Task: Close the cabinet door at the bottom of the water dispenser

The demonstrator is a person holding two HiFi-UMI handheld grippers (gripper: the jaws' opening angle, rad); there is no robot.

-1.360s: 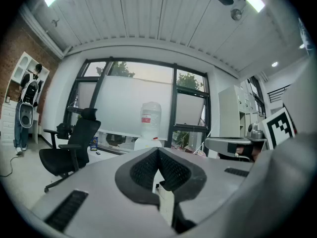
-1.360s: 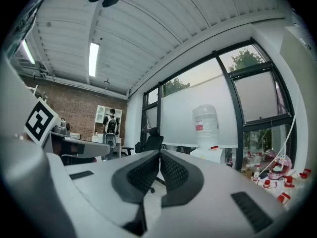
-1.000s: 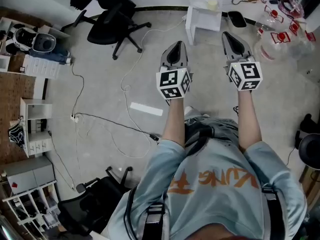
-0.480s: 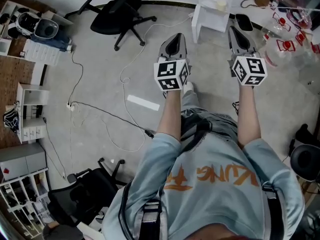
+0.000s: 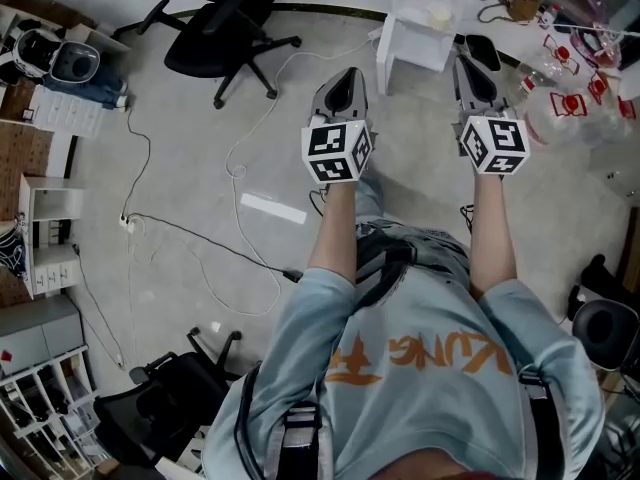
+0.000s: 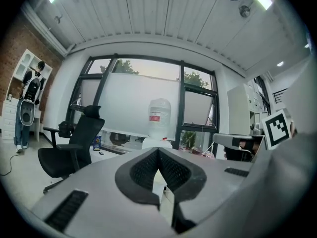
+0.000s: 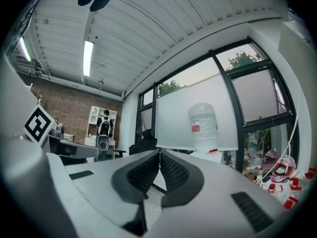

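Left claw [image 6: 158,150] is closed, pads together, gripping nothing. Water dispenser [image 5: 408,43] stands ahead of both claws, well apart and between them; its bottom door cannot be made out. Right claw [image 7: 159,153] is likewise closed and empty.

Looking along the left gripper [image 6: 158,152], we see its jaws closed tip to tip with nothing between them. Straight ahead stands the white water dispenser [image 6: 155,143], topped by an upturned bottle [image 6: 159,114], before a wide window [image 6: 124,103]. A black office chair [image 6: 74,143] stands at left.
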